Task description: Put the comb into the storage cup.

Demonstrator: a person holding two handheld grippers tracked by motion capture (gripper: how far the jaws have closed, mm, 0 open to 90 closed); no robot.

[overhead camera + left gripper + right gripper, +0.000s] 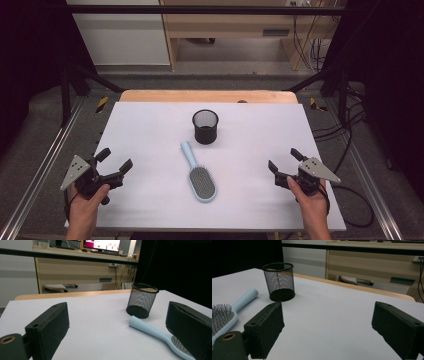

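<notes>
A light blue hairbrush (pixel 198 174) lies flat in the middle of the white table (pixel 150 130), bristles up, handle toward a black mesh cup (pixel 205 126) that stands upright behind it. My left gripper (pixel 114 160) rests at the table's left front, open and empty, held by a hand. My right gripper (pixel 283 160) sits at the right front, also open with nothing between its jaws. In the left gripper view the hairbrush (pixel 155 333) lies by the right jaw, the cup (pixel 141 300) beyond. In the right gripper view the hairbrush (pixel 229 311) and cup (pixel 279 281) are at the left.
A wooden strip (pixel 207 96) edges the table's far side. Metal frame rails (pixel 45 160) run along both sides, and cables (pixel 352 150) trail at the right. A wooden desk (pixel 75 267) stands beyond the table.
</notes>
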